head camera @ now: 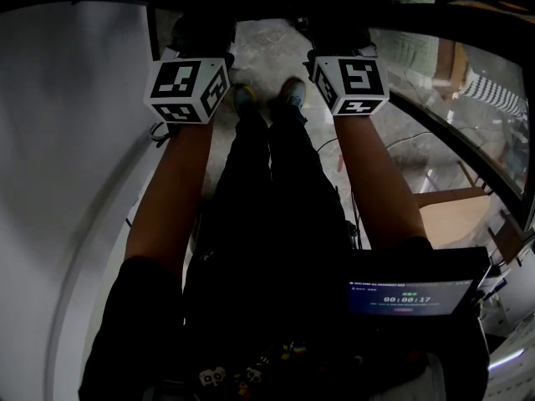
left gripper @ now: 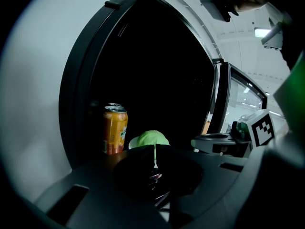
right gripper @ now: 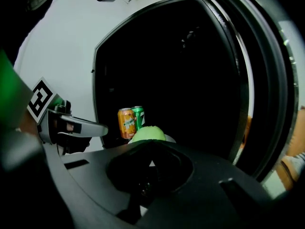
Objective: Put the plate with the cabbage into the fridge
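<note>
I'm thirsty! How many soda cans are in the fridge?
2: an orange can and a green can right beside it, behind the plate of cabbage. The dark fridge may hide more.

The cabbage [right gripper: 147, 133] lies on the plate [right gripper: 170, 138]. Two cans [right gripper: 126, 123] stand in the fridge [left gripper: 71, 104], far behind the plate.

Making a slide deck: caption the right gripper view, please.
Right gripper grips plate of cabbage facing open fridge with orange can and green can.

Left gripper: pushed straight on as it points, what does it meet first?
The left gripper carries the plate with the cabbage, so that leads. Ahead, the open fridge looks free; the orange can stands just left, depth unclear.
</note>
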{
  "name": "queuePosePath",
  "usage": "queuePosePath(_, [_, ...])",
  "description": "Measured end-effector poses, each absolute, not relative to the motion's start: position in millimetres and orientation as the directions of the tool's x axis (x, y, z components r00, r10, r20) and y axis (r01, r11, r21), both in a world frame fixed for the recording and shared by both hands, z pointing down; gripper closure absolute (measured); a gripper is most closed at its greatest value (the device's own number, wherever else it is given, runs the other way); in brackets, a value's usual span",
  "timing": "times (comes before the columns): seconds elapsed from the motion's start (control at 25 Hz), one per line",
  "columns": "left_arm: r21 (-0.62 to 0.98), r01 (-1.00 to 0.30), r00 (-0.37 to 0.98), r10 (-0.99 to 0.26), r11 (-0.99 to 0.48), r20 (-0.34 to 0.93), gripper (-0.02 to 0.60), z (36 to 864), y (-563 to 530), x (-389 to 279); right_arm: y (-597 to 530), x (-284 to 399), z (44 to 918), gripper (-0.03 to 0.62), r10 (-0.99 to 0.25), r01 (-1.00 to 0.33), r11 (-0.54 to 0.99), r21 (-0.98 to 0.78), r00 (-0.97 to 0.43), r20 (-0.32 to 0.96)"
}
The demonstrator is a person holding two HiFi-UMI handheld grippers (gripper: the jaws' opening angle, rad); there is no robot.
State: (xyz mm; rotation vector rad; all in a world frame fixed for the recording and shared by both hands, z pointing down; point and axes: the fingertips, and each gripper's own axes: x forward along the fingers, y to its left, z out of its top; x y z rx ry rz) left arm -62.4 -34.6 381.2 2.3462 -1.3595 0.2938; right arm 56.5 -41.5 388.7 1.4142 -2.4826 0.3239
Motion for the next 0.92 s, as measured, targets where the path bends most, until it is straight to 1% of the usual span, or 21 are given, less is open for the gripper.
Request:
queuePosePath(0.16, [0.238,-0.858,0.512,-0.778,-0.454,0.363,0.571,378.0,-20.9,-55.8,-30.1,64.4,381.5,0.589,-0.814,-0.867,0.495,-0.060,-0.487,0.317])
queuePosePath(0.4, [0.233,-0.854,0.519,-0.768,-0.464,0.375,0.572,378.7,-5.0,-66.2,-17.1,56.0,376.2,0.589,-0.816,-0.869,0.490,-0.072,-0.486,0.311])
queuePosePath(0.6, [0.229,-0.845,0.534,-0.778,-0.483,0.331,0.571,377.7,10.4,-50.6,-0.8,70.4,369.5,0.589,-0.831,-0.871,0.490,-0.034,-0.479,0.281])
queuePosePath(0.92, [0.215,-0.844,0.536,-0.787,-0.491,0.306,0.571,360.1,-4.6,-47.0,-13.3,71.3,354.7,0.589,-0.840,-0.872,0.489,-0.020,-0.477,0.259])
